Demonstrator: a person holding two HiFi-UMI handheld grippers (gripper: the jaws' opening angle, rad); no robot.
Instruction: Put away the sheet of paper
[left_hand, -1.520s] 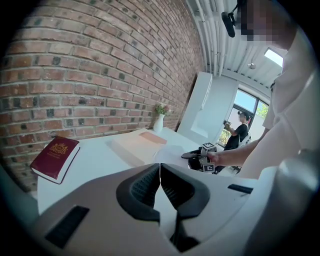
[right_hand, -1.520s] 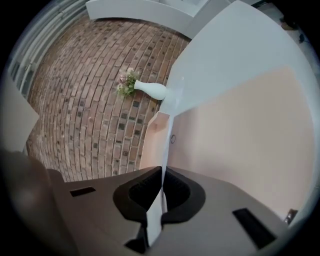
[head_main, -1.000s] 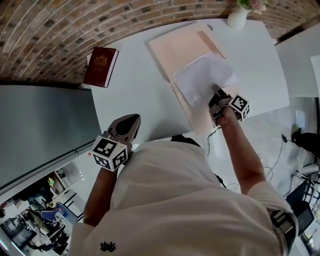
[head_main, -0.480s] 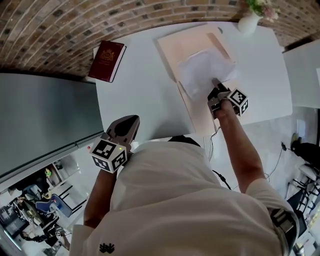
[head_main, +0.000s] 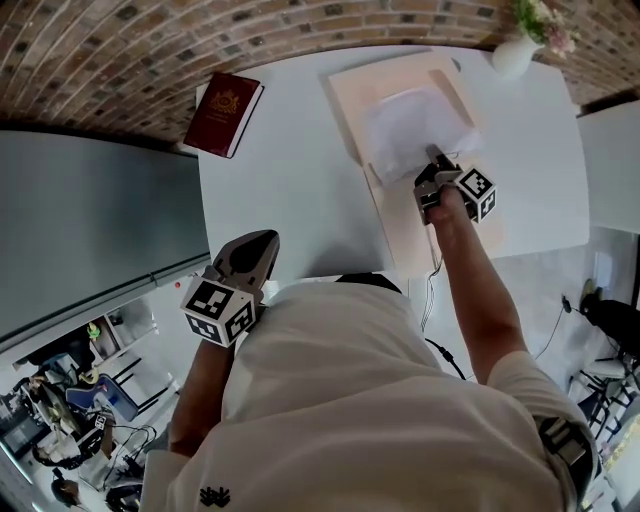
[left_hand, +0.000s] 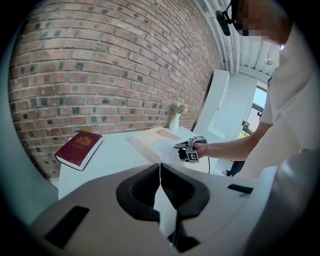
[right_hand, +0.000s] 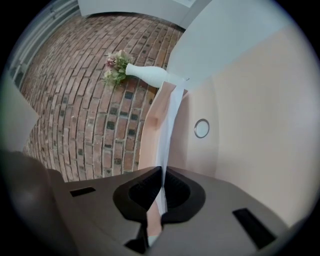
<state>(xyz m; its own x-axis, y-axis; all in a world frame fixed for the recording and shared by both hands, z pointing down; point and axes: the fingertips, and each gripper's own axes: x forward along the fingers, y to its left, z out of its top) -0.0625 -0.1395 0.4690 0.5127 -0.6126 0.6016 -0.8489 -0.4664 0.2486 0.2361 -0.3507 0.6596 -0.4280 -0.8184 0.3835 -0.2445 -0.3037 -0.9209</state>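
Note:
A white sheet of paper (head_main: 405, 120) hangs over the open peach folder (head_main: 440, 235) on the white table (head_main: 290, 180). My right gripper (head_main: 432, 157) is shut on the sheet's near edge. In the right gripper view the sheet (right_hand: 170, 125) runs edge-on out from between the closed jaws of that gripper (right_hand: 162, 172), beside the folder's inner face (right_hand: 255, 130). My left gripper (head_main: 266, 238) hovers at the table's front edge, shut and holding nothing. The left gripper view shows this gripper (left_hand: 160, 167) aimed across the table at the folder (left_hand: 149, 137) and the right gripper (left_hand: 179, 146).
A dark red book (head_main: 222, 100) lies at the table's far left corner. A white vase with flowers (head_main: 512, 55) stands at the far right, just beyond the folder. A round snap (right_hand: 201, 128) sits on the folder. A brick wall runs behind the table.
My right gripper has carried the sheet farther over the folder, away from me. The left gripper has stayed by the table's front edge.

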